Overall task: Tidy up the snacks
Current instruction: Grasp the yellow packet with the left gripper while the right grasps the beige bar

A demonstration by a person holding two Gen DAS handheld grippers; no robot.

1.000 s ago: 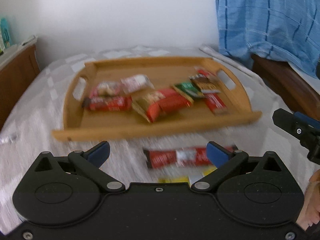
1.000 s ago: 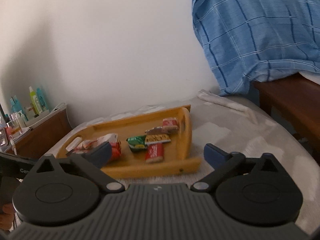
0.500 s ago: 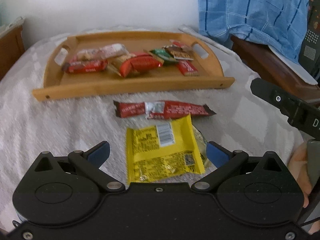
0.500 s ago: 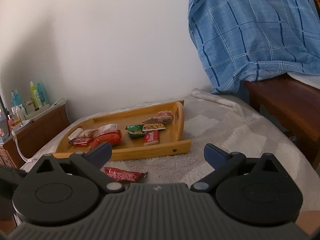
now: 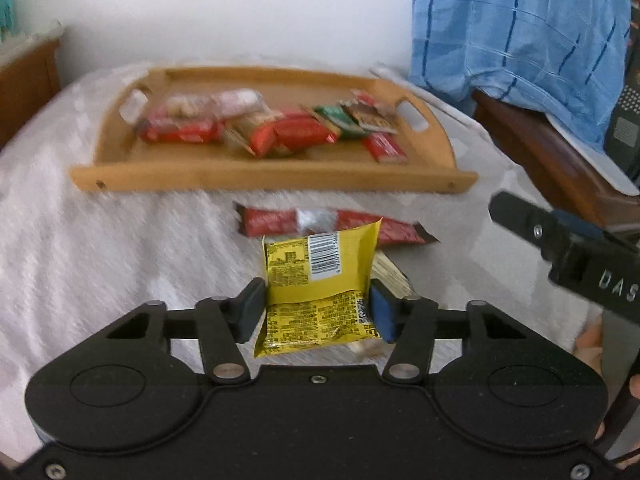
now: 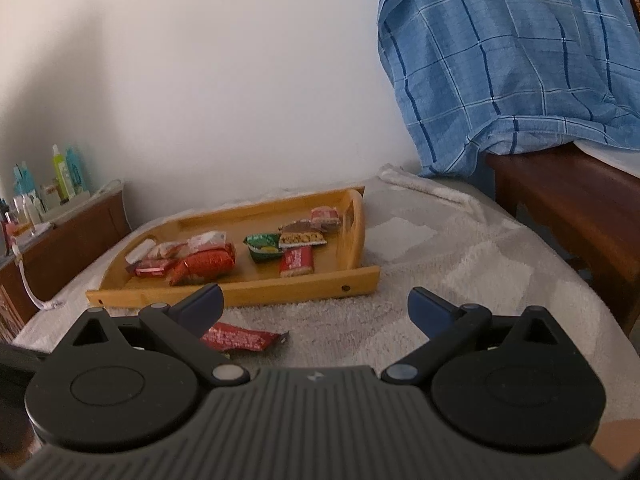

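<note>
Yellow foil, printed with a white barcode patch, fills the space between our left gripper point(image 5: 318, 308)'s fingers: it is a flat yellow snack packet point(image 5: 320, 280). The jaws have just been closing on it, and both pads now press its side edges, so the packet buckles and its far end tilts up off the pale grey textured cloth point(image 5: 120, 248) that covers the surface. Under the packet's right side we see the corner of another pale wrapper point(image 5: 390, 276); what it is we cannot tell.

Just beyond the packet lies a long red snack bar point(image 5: 332, 224) in a shiny wrapper, flat on the cloth and near the front rail of a light wooden serving tray point(image 5: 276, 178) with cut-out handles. Inside the tray lie several snacks: a red bar point(image 5: 180, 134) at the left, a red crinkled pouch point(image 5: 292, 136) in the middle, a small green packet point(image 5: 340, 120) and a small red bar point(image 5: 384, 148) toward the right.

Our right gripper point(image 6: 314, 308) hangs above the cloth with its jaws spread wide and nothing between them; in the left wrist view it shows at the right edge. A blue checked fabric point(image 6: 520, 60) drapes over dark wooden furniture point(image 6: 568, 200) at the right.
</note>
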